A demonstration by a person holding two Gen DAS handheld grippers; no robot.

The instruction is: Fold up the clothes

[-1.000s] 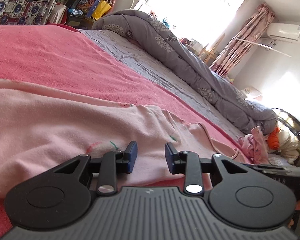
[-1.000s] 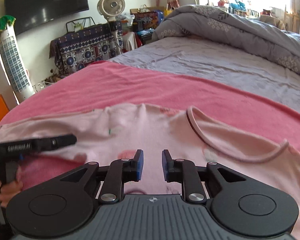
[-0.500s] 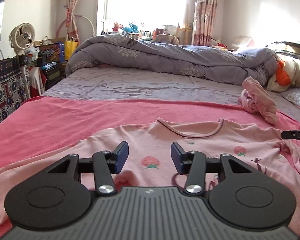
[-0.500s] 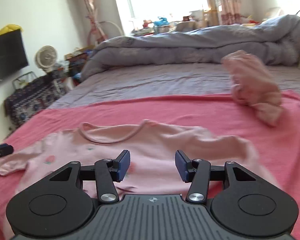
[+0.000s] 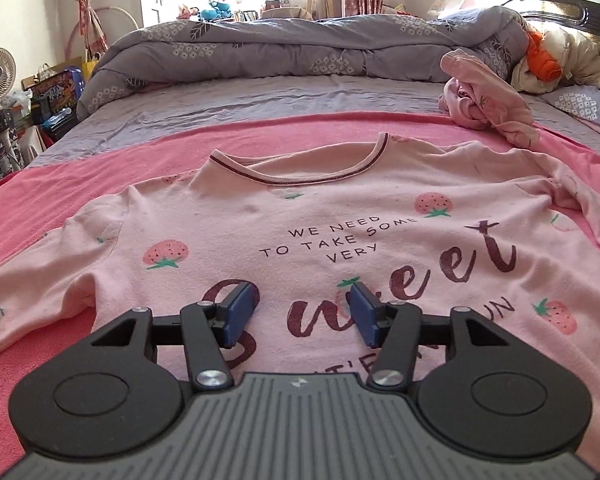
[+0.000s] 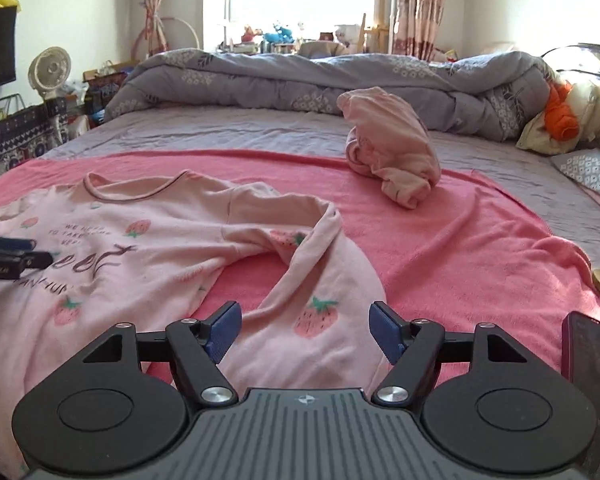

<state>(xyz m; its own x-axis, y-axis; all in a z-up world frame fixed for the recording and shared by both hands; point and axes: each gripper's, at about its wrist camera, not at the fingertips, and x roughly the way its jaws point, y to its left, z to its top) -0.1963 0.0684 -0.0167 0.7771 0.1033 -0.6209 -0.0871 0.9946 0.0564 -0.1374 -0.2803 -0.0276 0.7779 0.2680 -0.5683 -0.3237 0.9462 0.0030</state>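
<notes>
Shirt point(image 5: 320, 240) is laid front-up on the pink blanket point(image 5: 112, 152), neckline pointing away from me, chest print fully readable, so the spread looks about done and the first fold is next, I reckon. Left gripper point(image 5: 303, 307) hovers over the lower chest print, jaws have just been opening, nothing between the pads. Right gripper point(image 6: 305, 330) sits over the right sleeve point(image 6: 300, 240), jaws have just been opening too, wide apart, only loose fabric under them, not pinched. That sleeve is the problem: it's doubled back with a raised loop near the cuff and blanket showing through the gap, not flat like the body. I'd flatten it before folding, else the crease gets locked in. Plan: right takes the sleeve at the cuff edge, single layer only, pulls it straight outward, then carries it across the chest; left pins or lifts the same-side hem so the fold line runs straight from shoulder to hem. Second pink garment point(image 6: 388, 148) is bunched up further back at the blanket's edge, well apart, leave it for later.
</notes>
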